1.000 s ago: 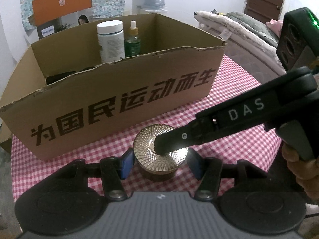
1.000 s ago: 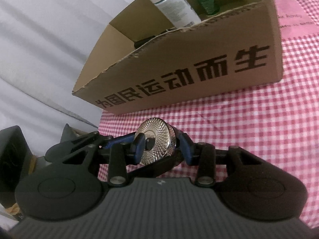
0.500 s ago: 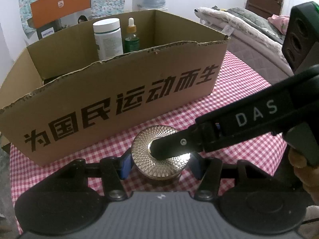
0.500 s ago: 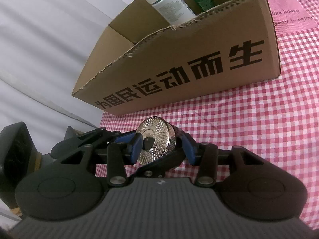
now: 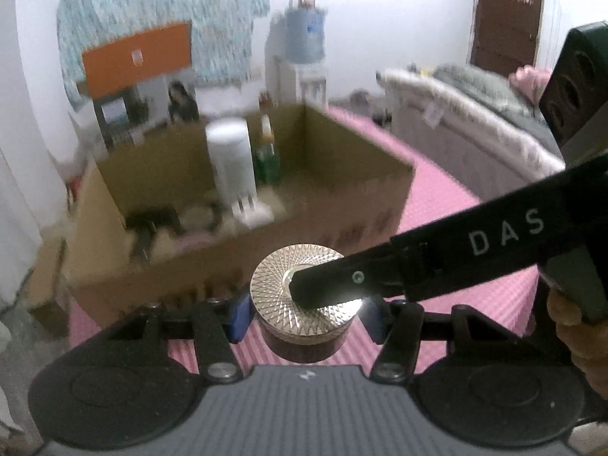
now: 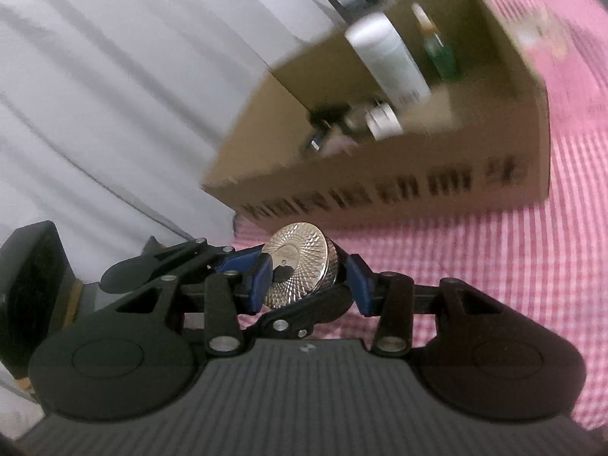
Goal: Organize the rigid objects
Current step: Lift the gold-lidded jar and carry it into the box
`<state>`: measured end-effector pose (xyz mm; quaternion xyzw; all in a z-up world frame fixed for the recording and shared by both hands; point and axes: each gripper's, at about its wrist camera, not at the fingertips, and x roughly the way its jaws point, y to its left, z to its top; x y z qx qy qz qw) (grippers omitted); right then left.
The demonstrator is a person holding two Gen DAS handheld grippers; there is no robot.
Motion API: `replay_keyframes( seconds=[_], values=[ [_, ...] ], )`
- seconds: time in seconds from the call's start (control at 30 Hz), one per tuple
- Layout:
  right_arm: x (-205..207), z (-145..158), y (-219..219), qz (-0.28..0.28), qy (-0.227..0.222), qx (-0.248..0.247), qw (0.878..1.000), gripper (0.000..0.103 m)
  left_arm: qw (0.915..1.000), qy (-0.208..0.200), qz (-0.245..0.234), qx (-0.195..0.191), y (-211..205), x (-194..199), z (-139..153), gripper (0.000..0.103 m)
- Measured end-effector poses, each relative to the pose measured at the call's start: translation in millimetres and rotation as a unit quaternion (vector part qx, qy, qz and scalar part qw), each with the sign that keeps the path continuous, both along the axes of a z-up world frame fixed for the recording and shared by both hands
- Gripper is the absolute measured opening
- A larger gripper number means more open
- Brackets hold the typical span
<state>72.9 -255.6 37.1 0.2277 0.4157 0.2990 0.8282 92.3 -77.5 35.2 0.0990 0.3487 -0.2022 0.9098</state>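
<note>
A round dark jar with a faceted silver lid [image 5: 304, 296] hangs in the air in front of the cardboard box [image 5: 266, 266]. My left gripper [image 5: 304, 315] is shut on the jar's sides with its blue pads. The right gripper's upper finger [image 5: 330, 285] lies across the lid. In the right wrist view the jar [image 6: 300, 266] looks tipped on its side. There my right gripper [image 6: 309, 285] is shut on it, one pad on the lid and one on the base. The left gripper's blue finger [image 6: 235, 262] presses the jar from the left.
The open box [image 6: 380, 174] stands on a pink checked tablecloth [image 6: 494, 266]. Inside it are a white bottle [image 5: 231, 159], a green dropper bottle [image 5: 266, 152] and several small dark and silver items [image 6: 380, 117]. A bed [image 5: 475, 121] lies beyond on the right. A white curtain [image 6: 114, 95] hangs on the left.
Both grippers have risen with the jar between them. The box's floor and contents now show from above, and the background is blurred by motion.
</note>
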Motion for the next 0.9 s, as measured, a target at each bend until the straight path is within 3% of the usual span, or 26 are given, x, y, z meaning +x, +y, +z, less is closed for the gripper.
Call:
replay_keyframes(
  seconds=[0.13, 0.3, 0.6, 0.9],
  values=[
    [11, 38, -2, 0.007, -0.054, -0.011, 0.998, 0.043, 0.9994, -0.034, 0.003, -0.006, -5, 13, 31, 0.058],
    [50, 70, -12, 0.015, -0.078, -0.031, 0.996, 0.044, 0.9990, -0.042, 0.006, -0.014, -20, 55, 51, 0.058],
    [156, 56, -22, 0.037, 0.008, -0.093, 0.995, 0.044, 0.9966, 0.065, 0.019, -0.045, -30, 152, 16, 0.058],
    [210, 28, -8, 0.082, 0.059, -0.170, 0.980, 0.044, 0.9881, 0.139, 0.033, -0.057, -34, 196, -21, 0.058]
  ],
)
